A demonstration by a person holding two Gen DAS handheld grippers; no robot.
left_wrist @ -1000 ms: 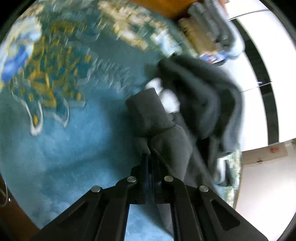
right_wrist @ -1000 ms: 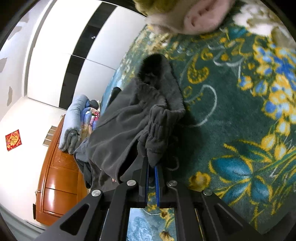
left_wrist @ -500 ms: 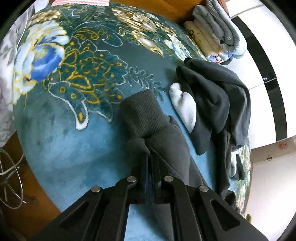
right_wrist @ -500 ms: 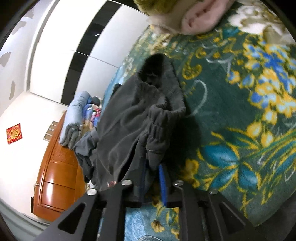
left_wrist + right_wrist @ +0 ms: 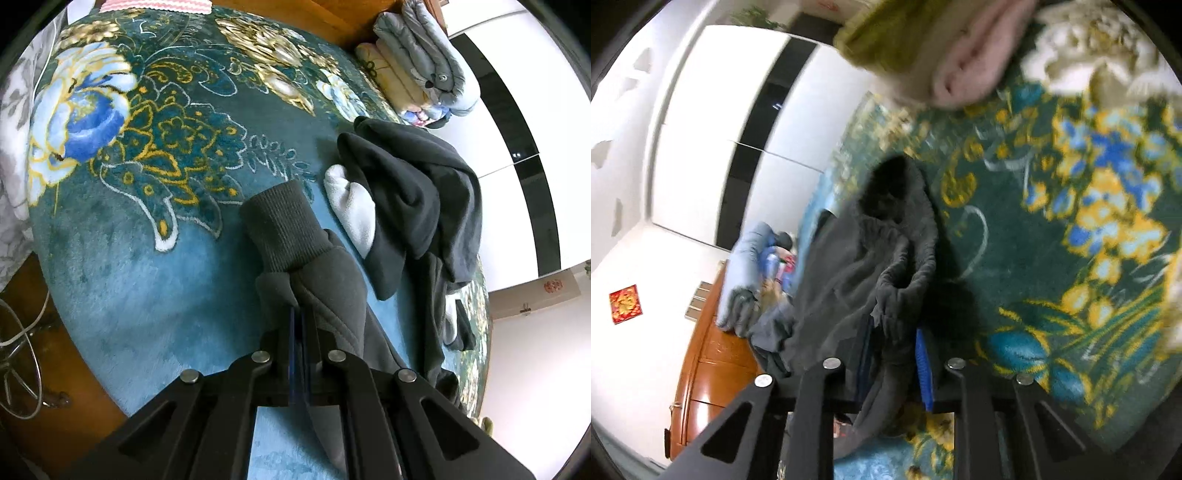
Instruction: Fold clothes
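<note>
Dark grey sweatpants (image 5: pixel 413 192) lie bunched on a teal flowered blanket (image 5: pixel 155 155), with white pocket lining (image 5: pixel 352 206) showing. My left gripper (image 5: pixel 300 314) is shut on a trouser leg just behind its ribbed cuff (image 5: pixel 284 229), low over the blanket. In the right wrist view the sweatpants (image 5: pixel 864 273) lie crumpled with the gathered waistband (image 5: pixel 908 273) still between the fingers. My right gripper (image 5: pixel 892 339) is open, its blue pads (image 5: pixel 923 369) apart on either side of the cloth.
Folded bedding (image 5: pixel 424 77) is stacked by a wooden headboard (image 5: pixel 325 22) at the far end. A pink and green garment (image 5: pixel 945 51) lies on the blanket at the top of the right wrist view. A wooden cabinet (image 5: pixel 705 365) and white wardrobe doors (image 5: pixel 746 122) stand beyond.
My right gripper has opened and let go of the waistband. My left gripper has drawn the cuffed leg out toward the bed's edge and has held still since.
</note>
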